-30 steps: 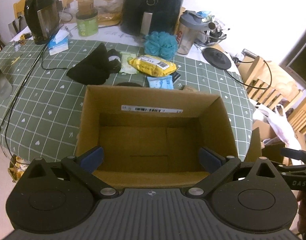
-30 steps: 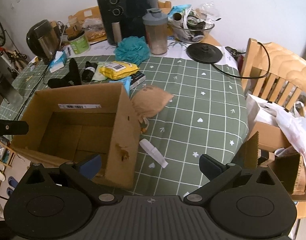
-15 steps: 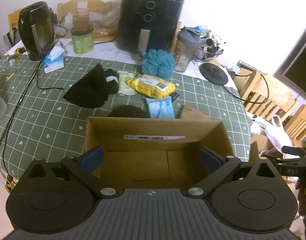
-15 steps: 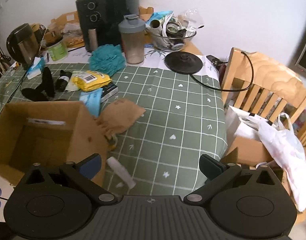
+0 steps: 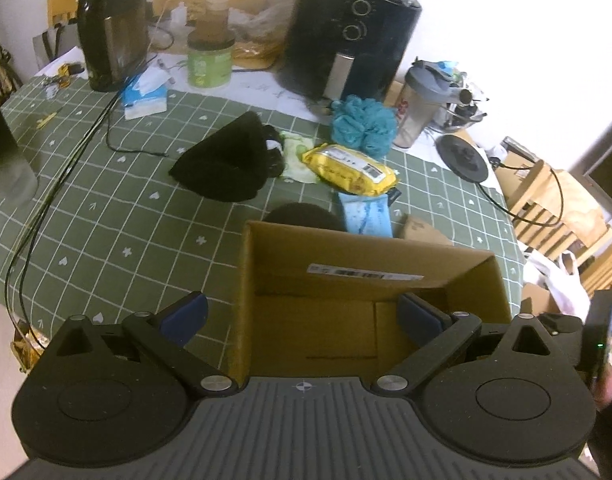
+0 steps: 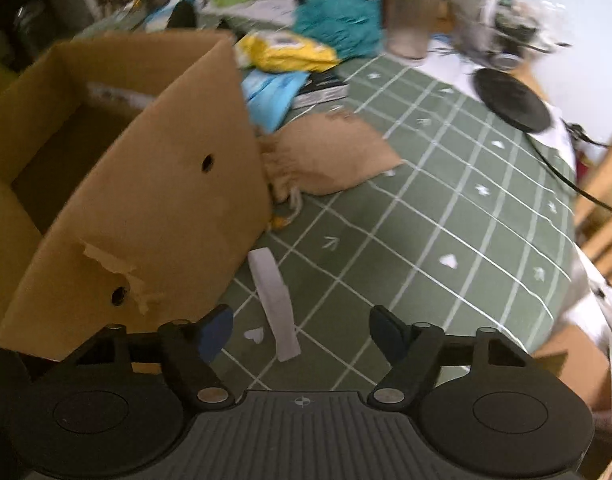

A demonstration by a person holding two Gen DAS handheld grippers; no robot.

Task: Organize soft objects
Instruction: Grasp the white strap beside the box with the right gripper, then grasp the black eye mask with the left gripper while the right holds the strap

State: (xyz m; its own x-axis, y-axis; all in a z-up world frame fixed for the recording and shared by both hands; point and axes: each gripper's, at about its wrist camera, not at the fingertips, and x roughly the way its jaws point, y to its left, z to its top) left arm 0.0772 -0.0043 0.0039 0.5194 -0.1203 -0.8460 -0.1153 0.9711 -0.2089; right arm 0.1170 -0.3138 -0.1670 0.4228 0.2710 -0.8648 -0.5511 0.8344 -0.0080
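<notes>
- Left wrist view: the left gripper hangs over the cardboard box, fingers spread wide, holding nothing. Beyond the box lie a black beanie, yellow packet and teal bath puff.
- Right wrist view (rather blurred): the right gripper is spread wide and empty above a white strip on the tablecloth; a tan pouch touches the box's side.

— Could any writing be read?
— Hardly. Red letters showed on the shaker bottle, partly hidden and unclear.
— And the cardboard box?
— It carried a white barcode label; its print was too small. The yellow packet likewise.
</notes>
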